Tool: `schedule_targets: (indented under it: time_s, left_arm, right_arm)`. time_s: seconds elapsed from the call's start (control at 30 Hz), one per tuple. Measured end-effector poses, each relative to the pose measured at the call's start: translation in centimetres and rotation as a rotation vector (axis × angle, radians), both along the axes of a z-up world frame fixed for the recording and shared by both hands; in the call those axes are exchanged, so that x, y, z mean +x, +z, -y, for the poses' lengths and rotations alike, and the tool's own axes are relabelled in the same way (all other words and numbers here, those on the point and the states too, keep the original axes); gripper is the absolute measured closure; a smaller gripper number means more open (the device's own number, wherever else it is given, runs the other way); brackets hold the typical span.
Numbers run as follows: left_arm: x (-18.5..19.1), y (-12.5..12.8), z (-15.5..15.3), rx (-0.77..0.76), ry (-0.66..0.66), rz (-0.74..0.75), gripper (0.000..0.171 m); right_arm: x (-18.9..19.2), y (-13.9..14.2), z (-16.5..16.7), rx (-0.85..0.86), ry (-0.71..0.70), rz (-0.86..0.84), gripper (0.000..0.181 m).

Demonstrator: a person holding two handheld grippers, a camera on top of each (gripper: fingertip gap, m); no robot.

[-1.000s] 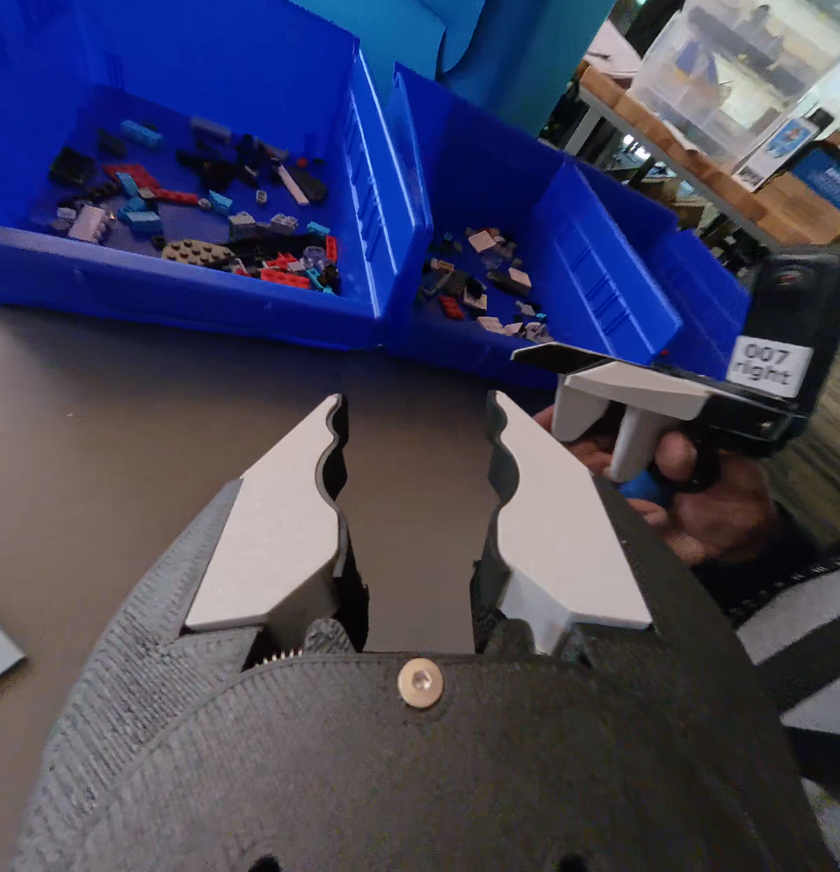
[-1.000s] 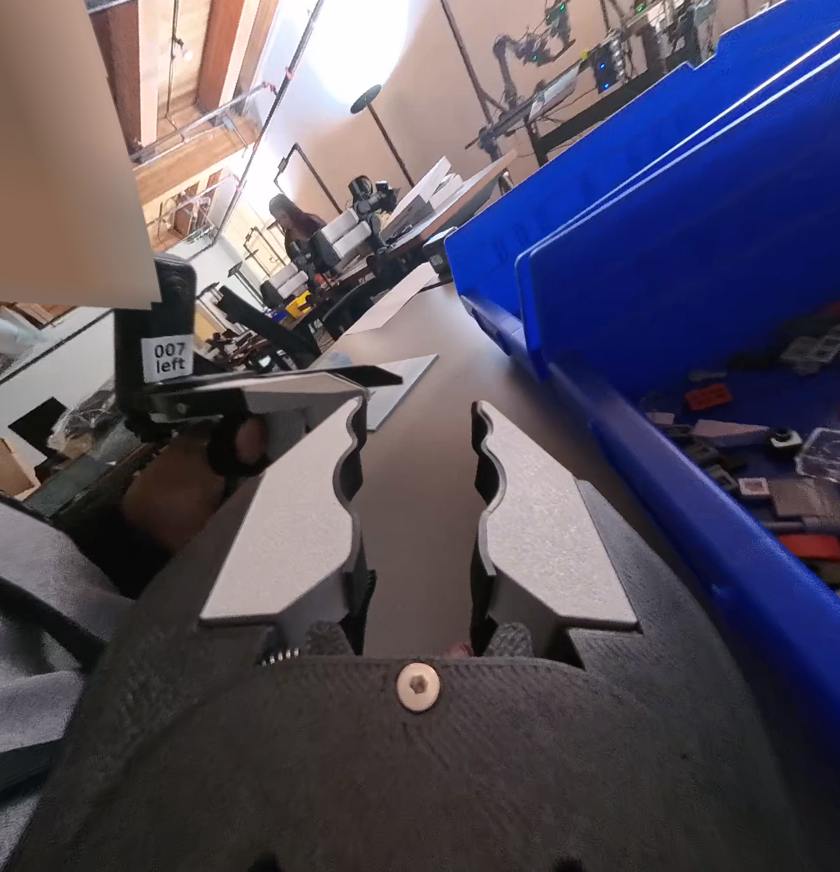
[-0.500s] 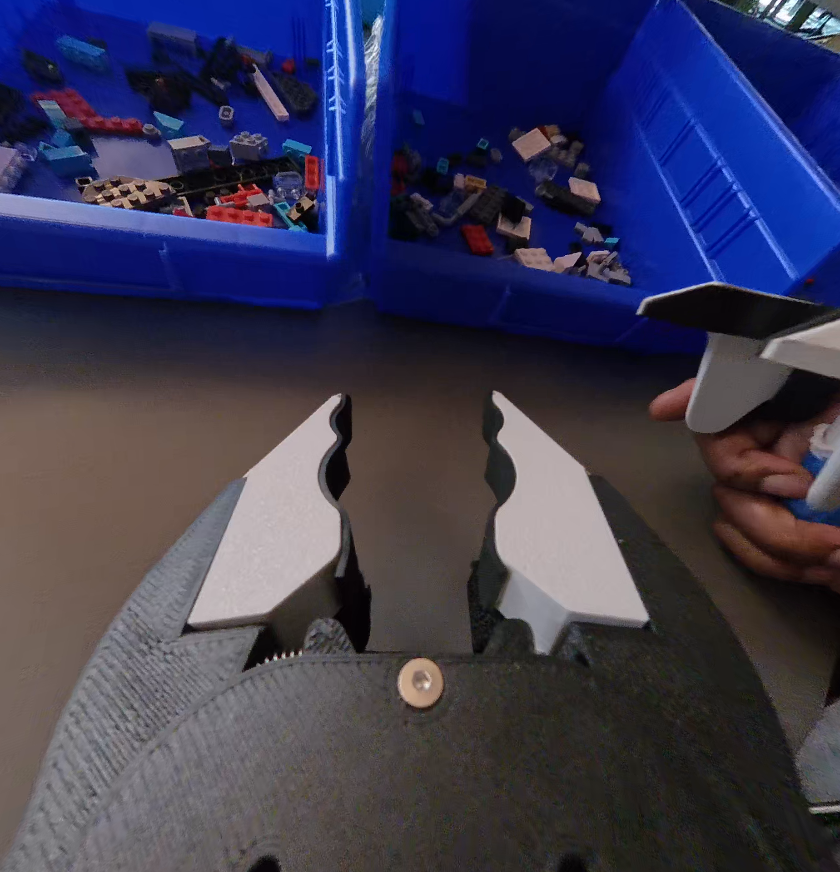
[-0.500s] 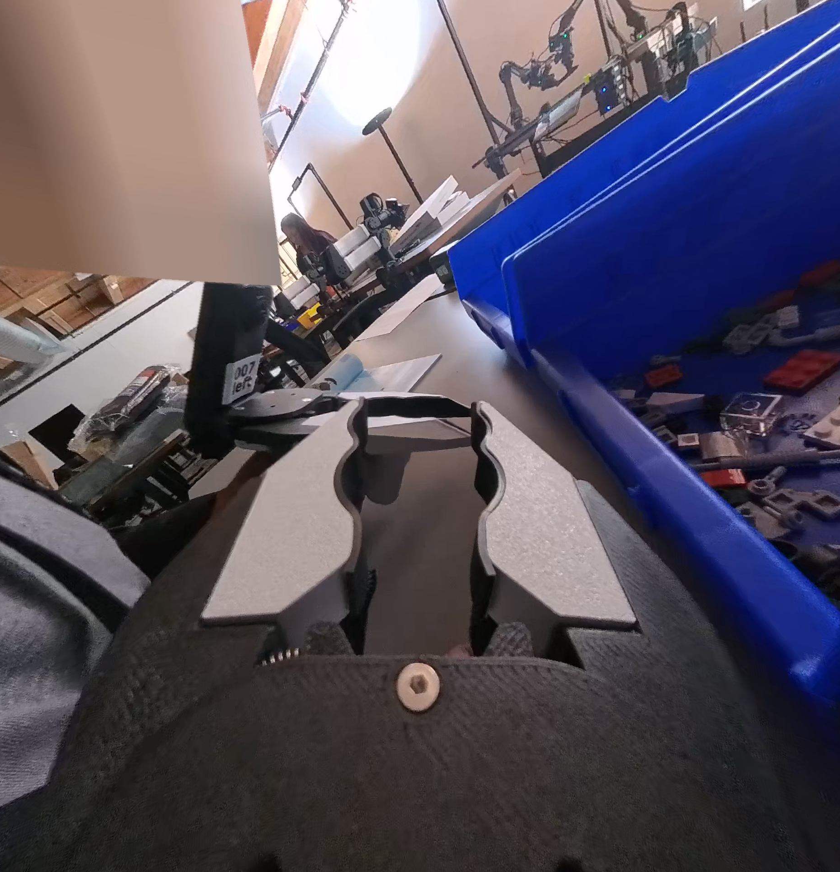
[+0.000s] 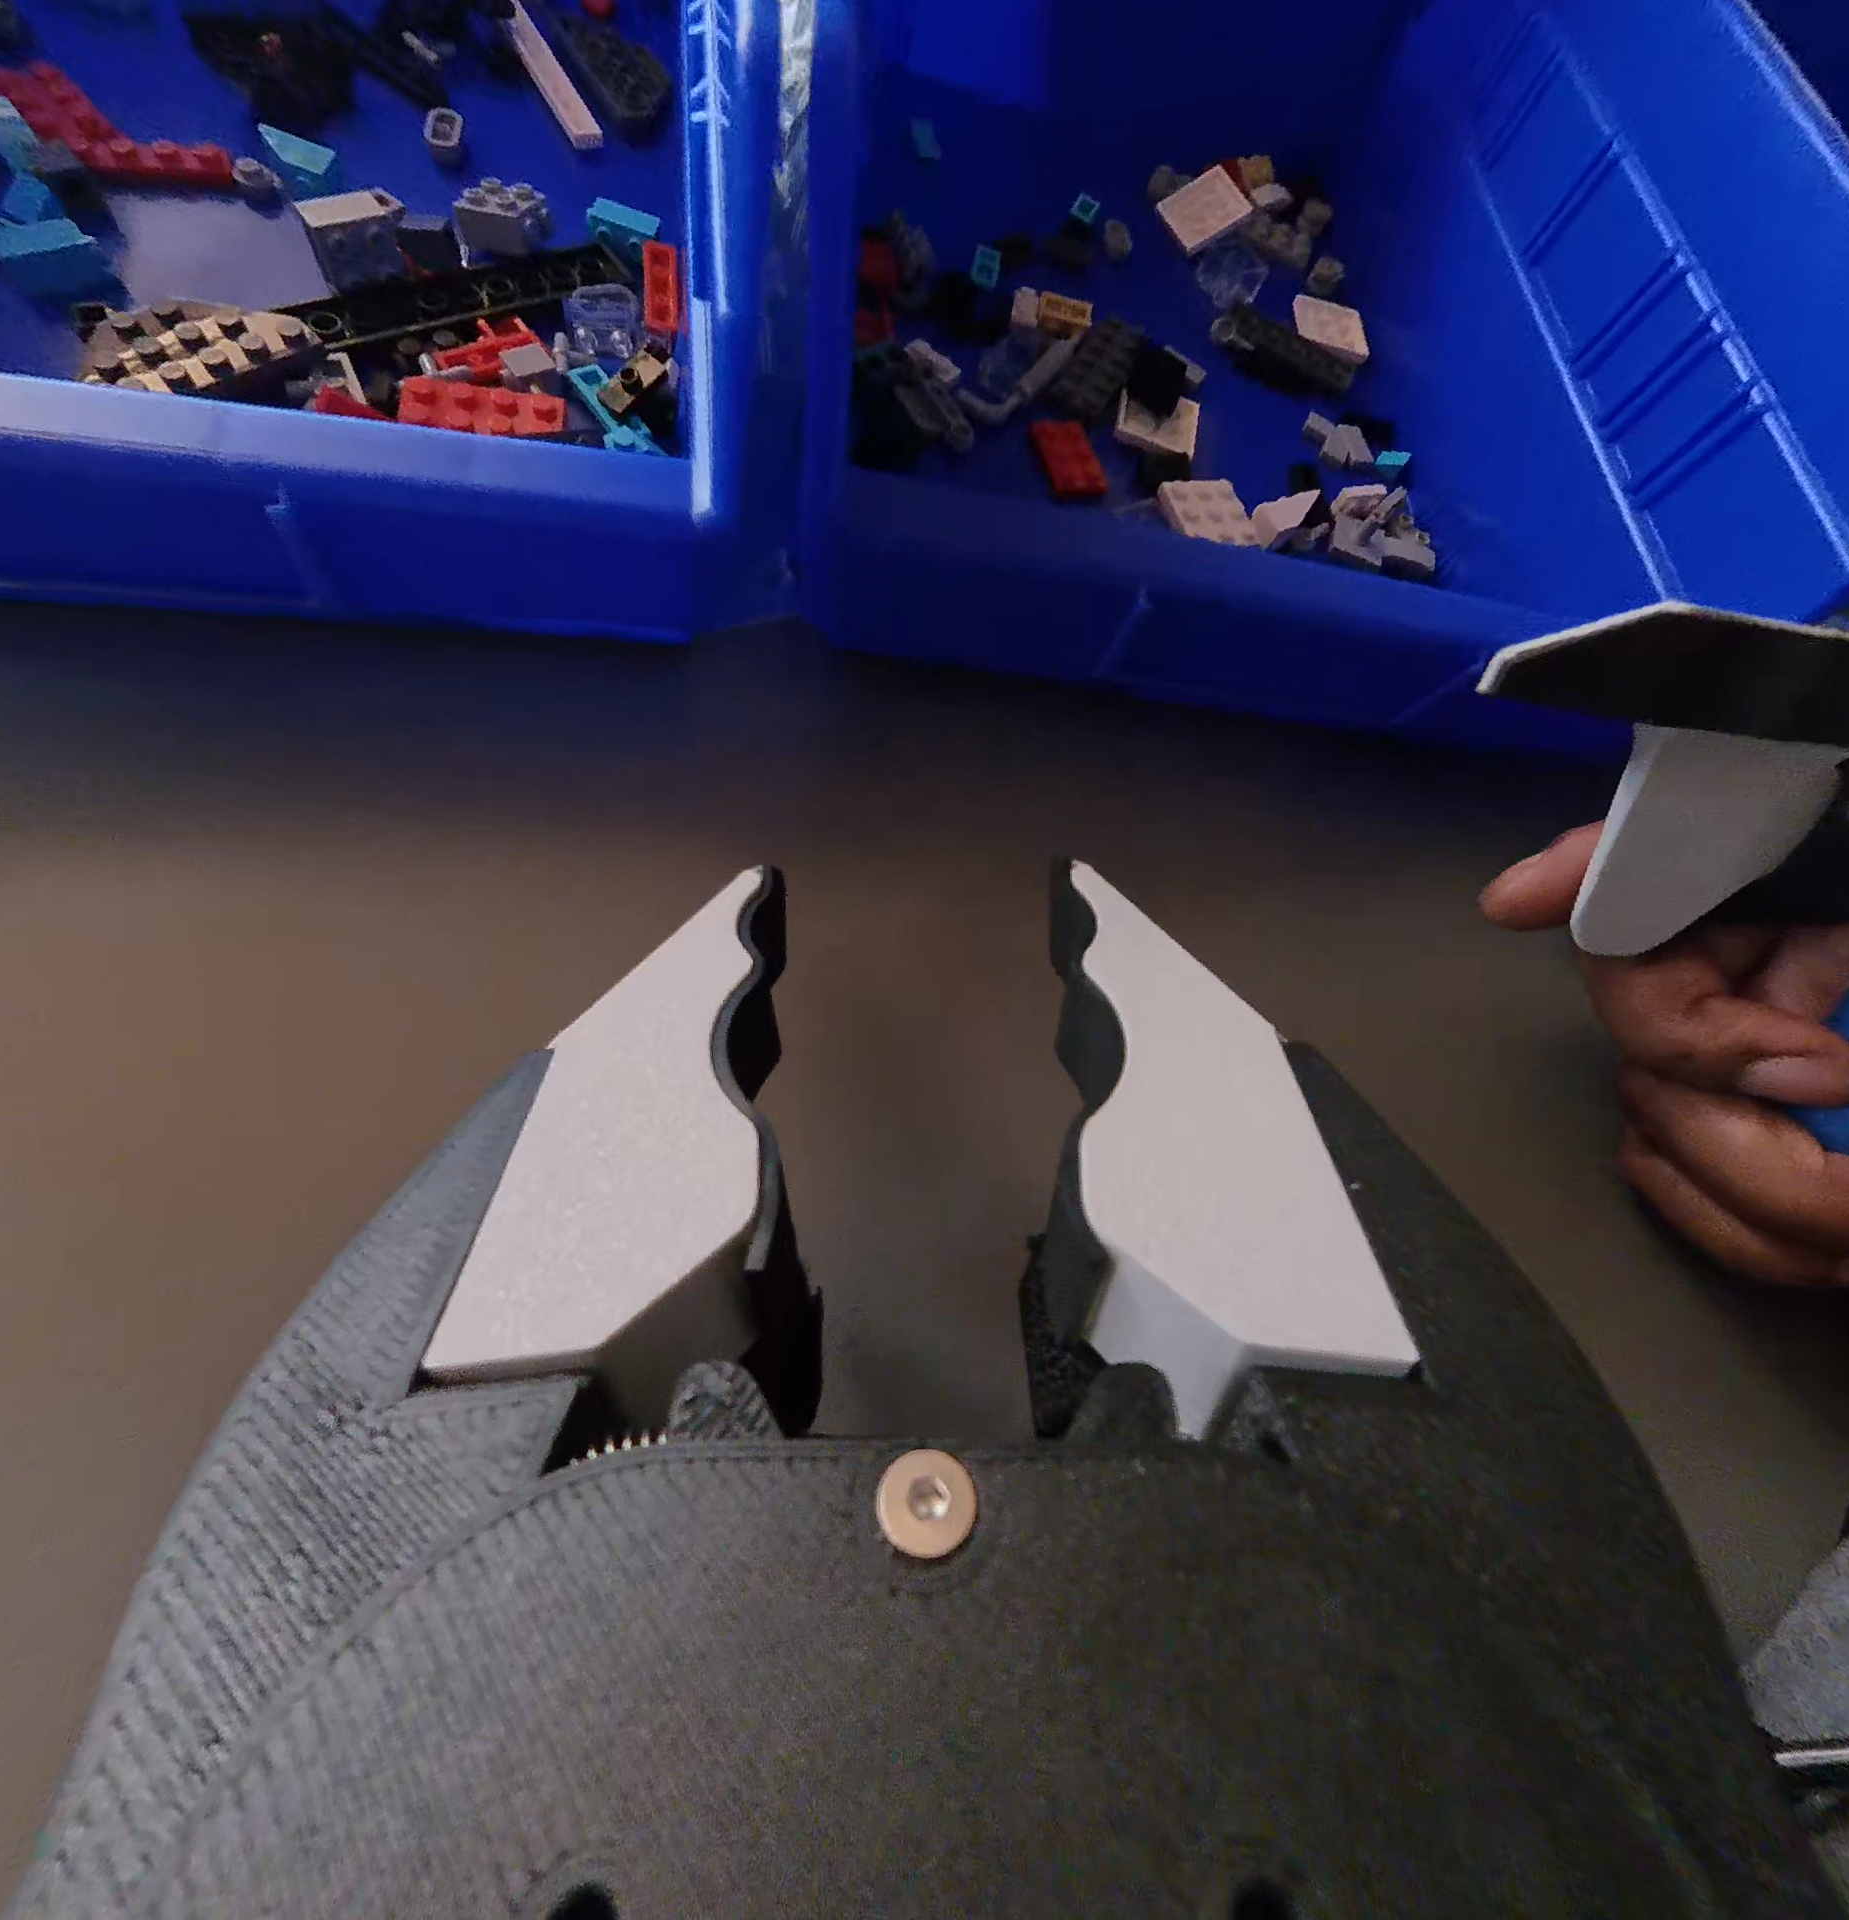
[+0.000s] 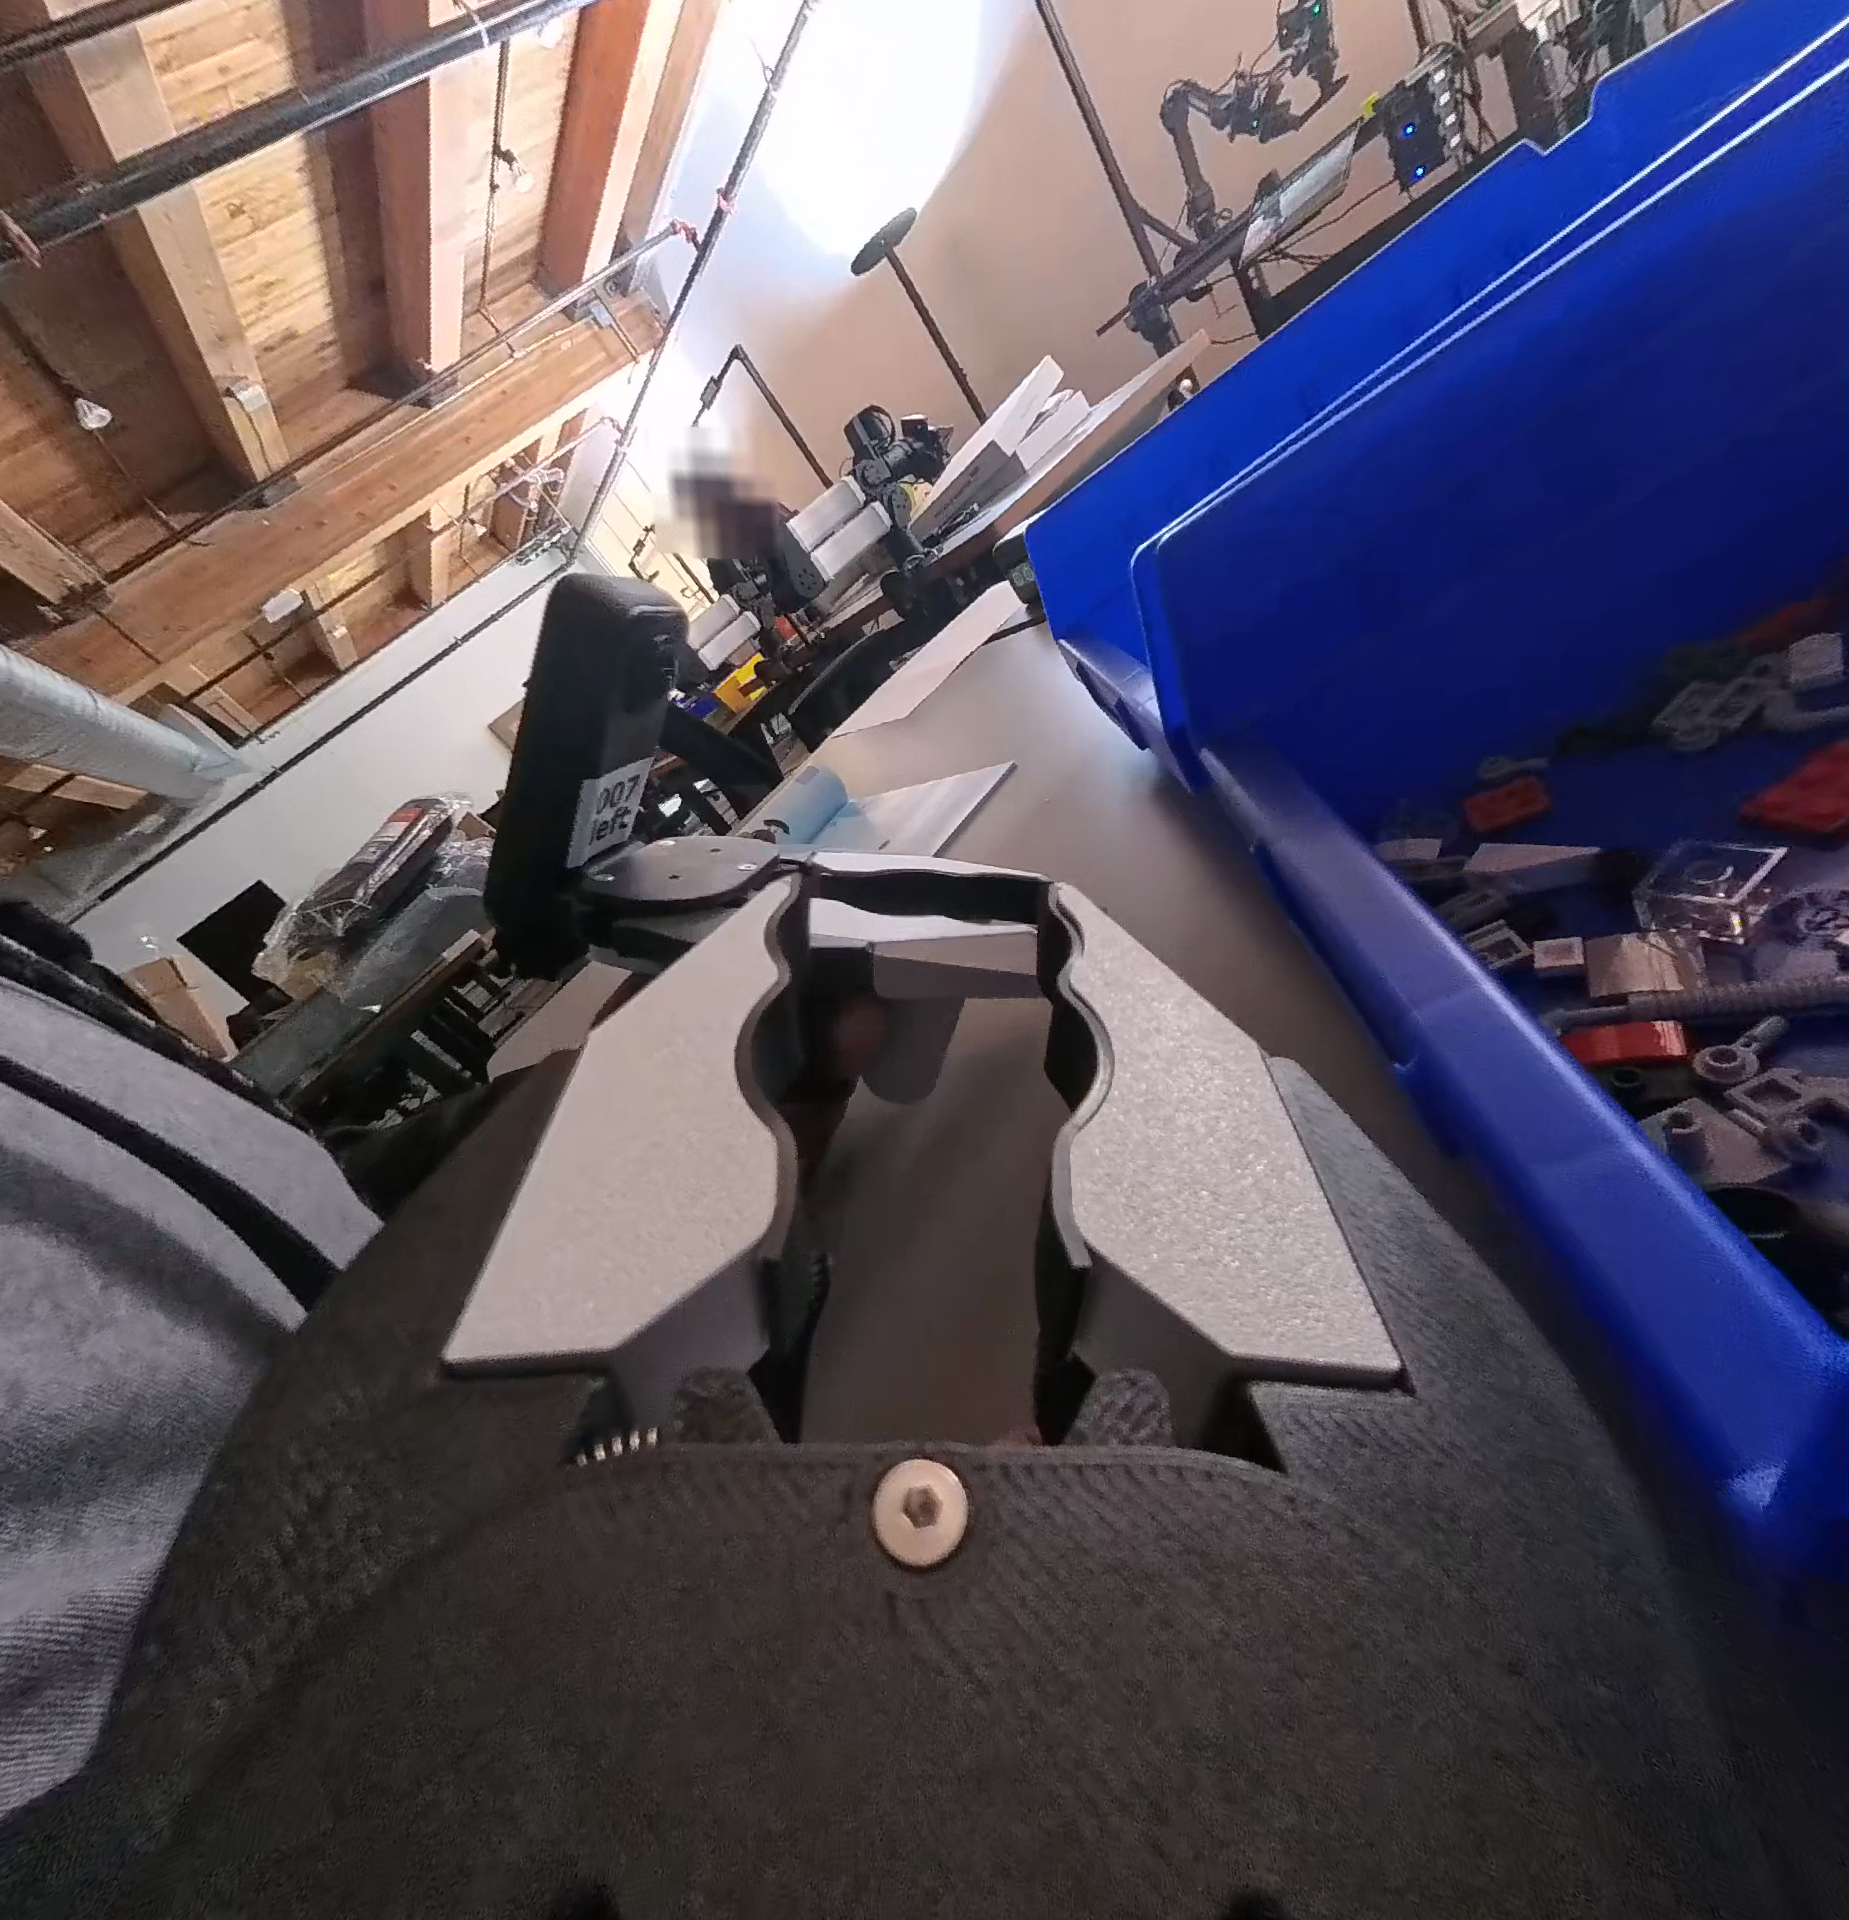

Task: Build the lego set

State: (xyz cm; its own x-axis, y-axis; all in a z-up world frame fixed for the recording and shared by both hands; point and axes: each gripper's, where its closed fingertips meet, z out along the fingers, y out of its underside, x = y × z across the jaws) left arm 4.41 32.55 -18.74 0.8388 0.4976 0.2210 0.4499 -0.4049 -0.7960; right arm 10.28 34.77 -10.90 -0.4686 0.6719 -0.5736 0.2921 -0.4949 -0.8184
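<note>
My left gripper [image 5: 915, 883] is open and empty above the brown table [image 5: 276, 935], pointing at two blue bins. The left bin [image 5: 328, 520] holds several red, black, teal and grey Lego pieces [image 5: 463, 343]. The right bin [image 5: 1107, 613] holds several small grey, black and red pieces [image 5: 1159, 364]. My right gripper [image 6: 925, 894] is open and empty, low over the table beside the right bin [image 6: 1471, 987], and points at the left gripper's body [image 6: 598, 769]. The right gripper and the hand holding it show at the right edge of the left wrist view [image 5: 1709, 831].
Sheets of paper [image 6: 899, 800] lie on the table beyond the left gripper. A grey sleeve [image 6: 99, 1247] fills the left of the right wrist view. Desks, boxes and equipment stand far behind in the room.
My left gripper has tilted down and moved closer to the bins, so their contents fill the top of the view. My right gripper has swung to point at the left gripper. Both stay open.
</note>
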Motion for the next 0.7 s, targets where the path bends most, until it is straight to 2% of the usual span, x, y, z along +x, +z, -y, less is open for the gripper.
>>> schedule_targets:
  time_s: [0.3,0.37,0.4,0.47,0.53,0.57,0.63,0.7]
  left_arm:
    - [0.1,-0.1,-0.1,-0.019,-0.003,-0.019,0.121]
    - [-0.1,0.8,-0.3,0.031,-0.001,-0.046,0.121]
    - [0.1,2.2,-0.8,0.088,-0.024,-0.061,0.124]
    - [1.0,6.5,-3.4,0.144,-0.165,-0.115,0.135]
    - [1.4,9.8,-7.0,0.044,-0.355,-0.231,0.143]
    - [1.7,9.8,-8.7,-0.057,-0.457,-0.218,0.146]
    - [2.7,8.7,-11.7,-0.19,-0.639,-0.091,0.143]
    - [3.1,6.6,-13.6,-0.323,-0.781,-0.038,0.147]
  right_arm:
    - [0.1,0.1,-0.1,-0.017,0.01,-0.006,0.136]
    - [0.1,0.2,-0.1,-0.022,0.012,-0.008,0.136]
    - [0.2,0.2,-0.1,-0.025,0.016,-0.008,0.136]
    - [0.2,0.3,-0.1,-0.032,0.019,-0.009,0.136]
    - [0.2,0.2,-0.1,-0.028,0.014,-0.008,0.136]
    - [0.1,0.2,0.0,-0.018,0.015,-0.006,0.135]
    - [0.1,0.1,0.1,-0.008,0.017,-0.005,0.135]
    - [0.3,0.2,0.0,-0.018,0.019,-0.008,0.135]
